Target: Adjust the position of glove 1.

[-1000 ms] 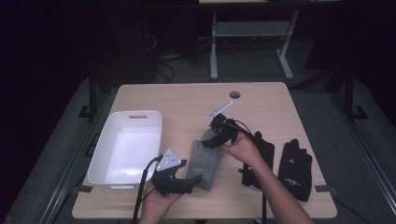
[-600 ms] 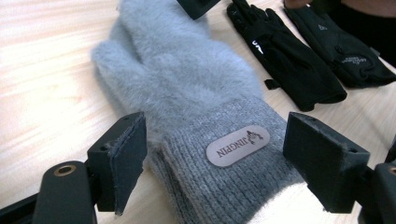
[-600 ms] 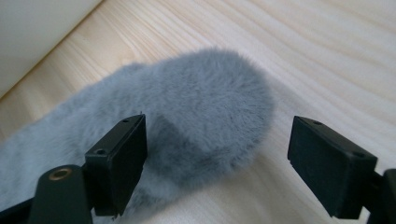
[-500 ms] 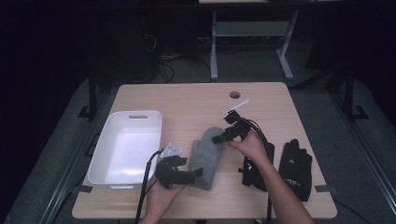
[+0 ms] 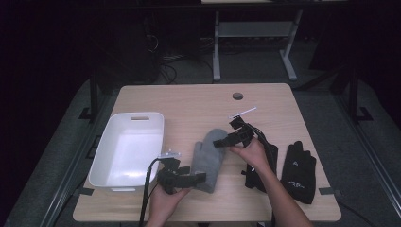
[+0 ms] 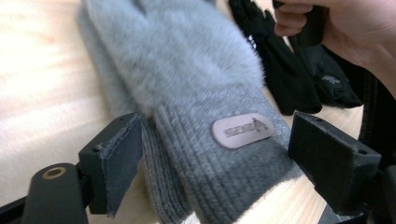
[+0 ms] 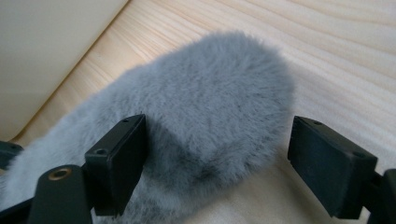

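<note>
A grey furry mitten (image 5: 208,156) lies flat on the wooden table (image 5: 189,101), cuff toward me. My left gripper (image 5: 196,177) straddles the ribbed cuff (image 6: 210,177), which bears an oval label (image 6: 243,130); its jaws have just been opening and stand open, the right pad (image 6: 327,163) clear of the knit. My right gripper (image 5: 220,142) is at the mitten's rounded tip (image 7: 210,102). Its jaws have also just been opening and are open on either side of the fur, which they do not press. The right hand (image 6: 345,28) appears beyond the mitten.
A white plastic bin (image 5: 127,149) stands left of the mitten, near the table's left edge. Two black gloves (image 5: 298,170) (image 5: 257,177) lie to the right under my right forearm. A round cable hole (image 5: 237,96) sits at the far side.
The mitten, earlier bunched between the two grippers, now lies spread flat. My right gripper has sunk toward the mitten's tip and both sets of jaws stand wider.
</note>
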Tool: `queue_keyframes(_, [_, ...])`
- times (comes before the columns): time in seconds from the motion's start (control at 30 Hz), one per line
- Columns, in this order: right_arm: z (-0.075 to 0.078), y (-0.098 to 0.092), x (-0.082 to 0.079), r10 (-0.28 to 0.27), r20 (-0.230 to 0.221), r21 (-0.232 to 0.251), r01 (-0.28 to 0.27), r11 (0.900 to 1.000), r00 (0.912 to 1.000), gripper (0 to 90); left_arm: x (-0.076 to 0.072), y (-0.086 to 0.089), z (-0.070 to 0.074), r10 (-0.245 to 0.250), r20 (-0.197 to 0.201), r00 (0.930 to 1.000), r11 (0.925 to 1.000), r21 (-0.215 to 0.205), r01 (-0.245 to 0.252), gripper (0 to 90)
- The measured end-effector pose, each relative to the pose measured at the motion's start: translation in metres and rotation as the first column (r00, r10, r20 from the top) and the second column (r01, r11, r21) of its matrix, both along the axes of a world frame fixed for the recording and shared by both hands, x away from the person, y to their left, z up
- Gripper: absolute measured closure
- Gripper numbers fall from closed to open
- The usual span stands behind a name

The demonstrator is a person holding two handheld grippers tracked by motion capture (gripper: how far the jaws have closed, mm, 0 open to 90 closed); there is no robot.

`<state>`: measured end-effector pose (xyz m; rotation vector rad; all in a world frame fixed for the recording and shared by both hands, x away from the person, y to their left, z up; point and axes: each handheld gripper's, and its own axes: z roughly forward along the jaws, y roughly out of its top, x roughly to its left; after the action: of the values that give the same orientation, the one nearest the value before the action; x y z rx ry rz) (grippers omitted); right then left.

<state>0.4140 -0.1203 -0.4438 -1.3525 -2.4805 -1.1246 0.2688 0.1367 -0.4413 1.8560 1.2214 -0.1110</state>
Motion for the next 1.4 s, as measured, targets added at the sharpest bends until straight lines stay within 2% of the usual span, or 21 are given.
queue_keyframes(0.17, [-0.008,-0.004,-0.002,-0.034,-0.017,0.025,0.035,0.999,0.9993,19.4,0.002,0.0,-0.012,0.005,-0.06,0.9982,0.9997,-0.025,-0.006,16.8])
queue_keyframes(0.3, [-0.012,-0.005,-0.003,-0.056,-0.03,0.03,0.057,0.998,0.998,20.7,0.001,-0.001,-0.015,0.006,-0.064,0.998,0.9998,-0.019,-0.007,16.3])
queue_keyframes(0.47, [-0.019,-0.006,-0.005,-0.071,-0.053,0.052,0.074,0.996,0.9961,22.4,-0.001,0.001,-0.022,0.01,-0.079,0.9968,0.9991,-0.04,-0.013,16.3])
queue_keyframes(0.53, [-0.021,-0.006,-0.006,-0.077,-0.058,0.069,0.081,0.994,0.9953,25.7,-0.001,0.002,-0.025,0.014,-0.101,0.9948,0.9979,-0.061,-0.02,16.3])
queue_keyframes(0.57, [-0.021,-0.006,-0.006,-0.076,-0.058,0.07,0.08,0.994,0.9955,26.5,-0.001,0.002,-0.026,0.015,-0.098,0.9951,0.9974,-0.068,-0.021,16.3])
queue_keyframes(0.63, [-0.021,-0.004,-0.006,-0.069,-0.058,0.069,0.073,0.995,0.9959,30.4,-0.002,0.002,-0.026,0.014,-0.087,0.9961,0.9982,-0.058,-0.019,16.3])
queue_keyframes(0.77, [-0.023,-0.002,-0.007,-0.054,-0.082,0.097,0.062,0.993,0.9952,39.9,0.0,0.001,-0.026,0.003,-0.102,0.9948,0.9981,-0.062,-0.009,17.0])
queue_keyframes(0.87, [-0.025,-0.003,-0.007,-0.041,-0.092,0.142,0.054,0.988,0.9949,49.2,0.002,0.002,-0.026,-0.018,-0.125,0.9919,0.9961,-0.088,0.007,24.2])
queue_keyframes(1.03, [-0.027,-0.007,-0.01,-0.038,-0.106,0.213,0.06,0.975,0.9937,63.6,0.001,0.005,-0.023,-0.029,-0.104,0.9941,0.9948,-0.1,0.019,38.8])
queue_keyframes(1.1, [-0.028,-0.009,-0.01,-0.039,-0.108,0.235,0.063,0.97,0.9934,66.4,0.001,0.005,-0.022,-0.028,-0.098,0.9948,0.9943,-0.105,0.017,41.2])
queue_keyframes(1.27, [-0.027,-0.013,-0.013,-0.04,-0.103,0.26,0.066,0.963,0.9939,69.3,0.001,0.005,-0.022,-0.035,-0.091,0.9952,0.9929,-0.116,0.024,43.4])
queue_keyframes(1.4, [-0.024,-0.014,-0.014,-0.043,-0.092,0.263,0.066,0.963,0.9948,69.9,0.001,0.004,-0.02,-0.031,-0.089,0.9956,0.9925,-0.121,0.02,43.4])
